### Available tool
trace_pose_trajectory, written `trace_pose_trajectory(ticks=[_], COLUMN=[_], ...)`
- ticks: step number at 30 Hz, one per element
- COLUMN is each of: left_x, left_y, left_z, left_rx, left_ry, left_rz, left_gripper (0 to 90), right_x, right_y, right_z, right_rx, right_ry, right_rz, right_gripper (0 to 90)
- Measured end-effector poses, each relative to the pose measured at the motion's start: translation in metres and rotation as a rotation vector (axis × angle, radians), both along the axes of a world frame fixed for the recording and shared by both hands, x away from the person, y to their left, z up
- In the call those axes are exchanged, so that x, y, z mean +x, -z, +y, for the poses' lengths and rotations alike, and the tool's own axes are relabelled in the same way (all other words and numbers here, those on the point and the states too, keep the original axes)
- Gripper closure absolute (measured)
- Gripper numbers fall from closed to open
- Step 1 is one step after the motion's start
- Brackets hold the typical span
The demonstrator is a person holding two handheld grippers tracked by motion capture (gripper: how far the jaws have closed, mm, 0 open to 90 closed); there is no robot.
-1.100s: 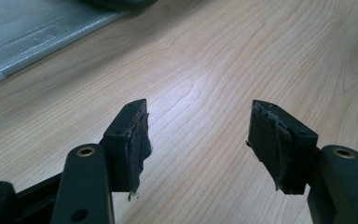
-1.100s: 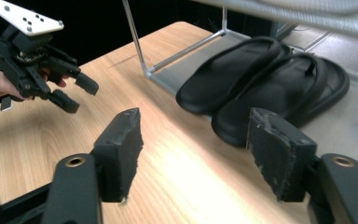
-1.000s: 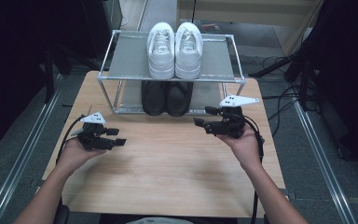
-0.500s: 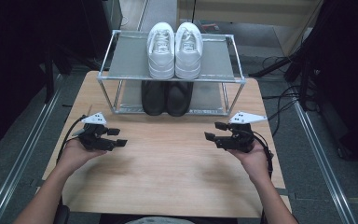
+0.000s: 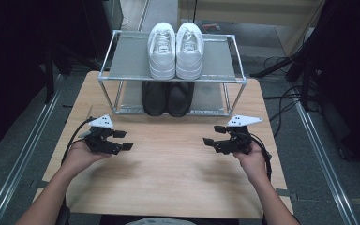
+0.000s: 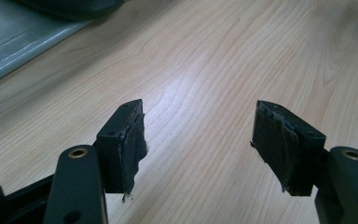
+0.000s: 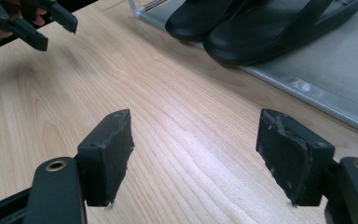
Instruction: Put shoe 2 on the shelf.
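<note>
Grippers, left point(image 5: 125, 140) and right point(image 5: 212, 135), are hovering wide open and empty over the pale wooden table point(image 5: 168, 178), the right's jaws having just widened; black slip-on shoes point(image 5: 168, 97), seemingly rubber, are sitting nearby.

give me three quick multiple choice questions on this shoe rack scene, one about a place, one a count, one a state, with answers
1. Where does the pair of white lace-up sneakers stand?
A. on the top shelf of the metal-framed shoe rack
B. on the lower shelf
C. on the light wooden table

2. How many shoes are on the rack in all?
A. two
B. four
C. six

3. What is the state of the right tool?
A. shut on a shoe
B. open, nothing between its jaws
C. shut and empty

Answers:
1 A, the high view shows the white pair on top, above the pair of black shoes.
2 B, two white and two black.
3 B, the right gripper view shows its pads apart over bare wood.
</note>
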State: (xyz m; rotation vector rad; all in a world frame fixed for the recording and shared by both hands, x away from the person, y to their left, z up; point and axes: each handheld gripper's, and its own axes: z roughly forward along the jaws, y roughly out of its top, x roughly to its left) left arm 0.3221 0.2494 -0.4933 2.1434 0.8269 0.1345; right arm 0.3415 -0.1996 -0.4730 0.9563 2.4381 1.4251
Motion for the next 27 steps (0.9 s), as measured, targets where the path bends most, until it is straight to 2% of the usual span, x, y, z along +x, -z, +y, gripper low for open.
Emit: trace_pose_trajectory(ticks=[13,16,24,27], left_x=[-0.0006,-0.0012,-0.001,-0.0005], left_y=[0.0011,0.0025,0.0038,0.0044], left_z=[-0.003,-0.005,-0.0062,-0.0078], left_rx=[0.003,0.014,0.009,-0.011], left_ry=[0.008,-0.025,-0.026,-0.035], left_rz=[0.013,-0.001,0.012,0.04], left_gripper=[34.4,34.1,33.0,29.1], right_x=[0.0011,0.0011,0.0013,0.002], right_y=[0.0034,0.0039,0.0045,0.0045], right_z=[0.0007,0.0017,0.0021,0.0019], right_rx=[-0.026,-0.028,-0.034,-0.025], right_ry=[0.01,0.007,-0.005,-0.017], right_rz=[0.001,0.001,0.002,0.004], right_gripper=[27.9,27.9,27.9,27.9])
